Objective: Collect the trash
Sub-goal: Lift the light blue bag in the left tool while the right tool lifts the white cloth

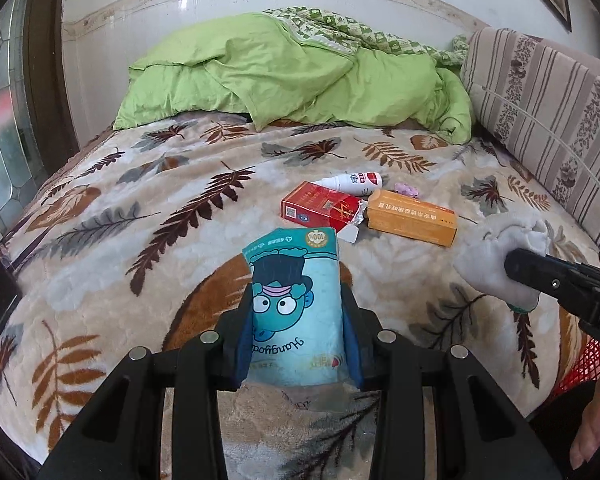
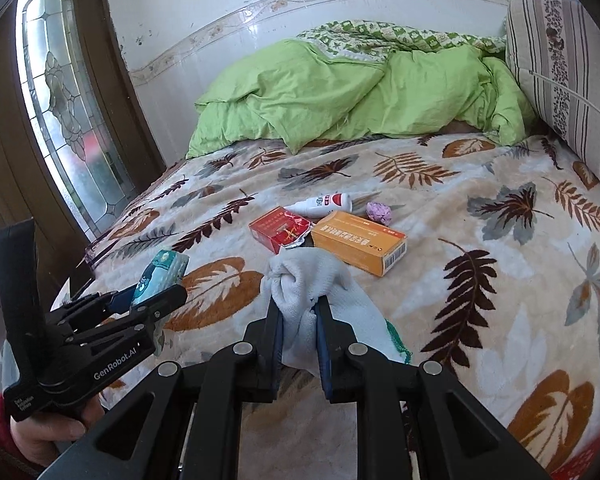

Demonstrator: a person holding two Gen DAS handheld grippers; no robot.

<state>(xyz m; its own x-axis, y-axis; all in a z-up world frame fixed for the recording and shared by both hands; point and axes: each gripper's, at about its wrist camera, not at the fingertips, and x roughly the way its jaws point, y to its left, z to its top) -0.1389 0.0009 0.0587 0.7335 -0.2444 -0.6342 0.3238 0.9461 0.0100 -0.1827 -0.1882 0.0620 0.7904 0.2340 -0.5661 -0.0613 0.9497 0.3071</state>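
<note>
Left hand-held gripper (image 1: 298, 332) clamped on blue tissue pack (image 1: 296, 308), up over bed (image 1: 100, 248). Right hand-held gripper (image 2: 299, 312) pinching grey glove (image 2: 304, 280). Red cigarette box (image 2: 280, 228), orange carton (image 2: 358, 242), white bottle (image 2: 324, 204), purple wad (image 2: 379, 213) clustered mid-blanket.

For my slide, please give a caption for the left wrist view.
Left gripper holds a blue tissue pack above the bed.
</note>
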